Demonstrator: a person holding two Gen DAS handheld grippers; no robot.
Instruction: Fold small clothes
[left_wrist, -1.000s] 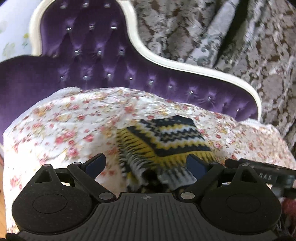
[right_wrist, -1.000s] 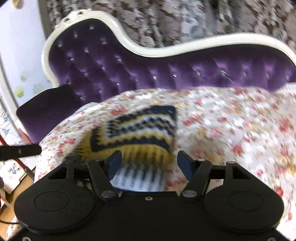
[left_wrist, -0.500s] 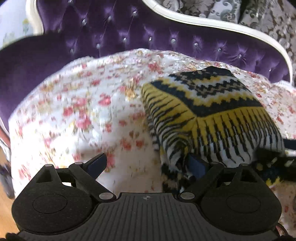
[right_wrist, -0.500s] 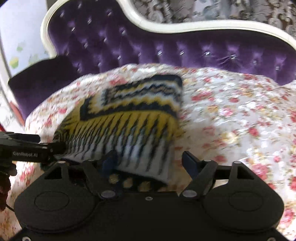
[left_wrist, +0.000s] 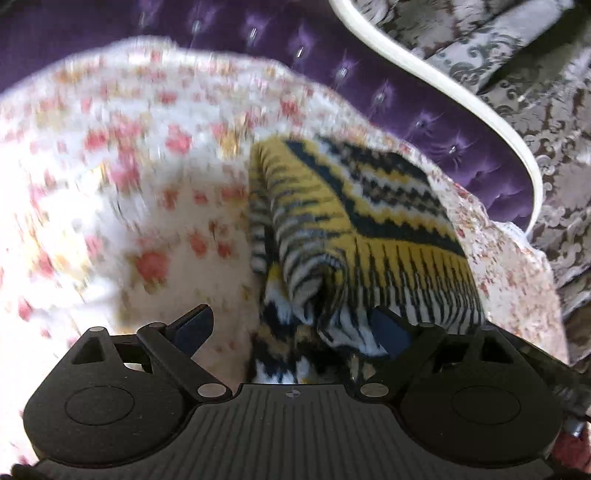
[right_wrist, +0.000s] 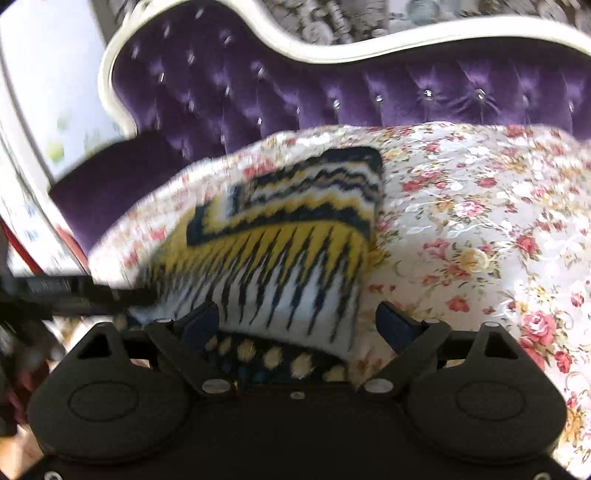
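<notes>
Sweater (right_wrist: 295, 236) lies folded on the floral sheet (right_wrist: 480, 221); right tongs (right_wrist: 295, 325), jaws just widened, and left tongs (left_wrist: 295, 328) gape, gripping nothing.

Under me is a purple tufted sofa (right_wrist: 424, 96) with a cream frame, its seat spread with a floral sheet (right_wrist: 480, 221). Directly on that sheet lies a folded yellow, black and white knit garment (right_wrist: 295, 229), toward the seat's left end and near edge.

Floral cover (left_wrist: 122, 177) motion-blurred; knit garment (left_wrist: 354, 229) near edge hidden behind gripper body.
</notes>
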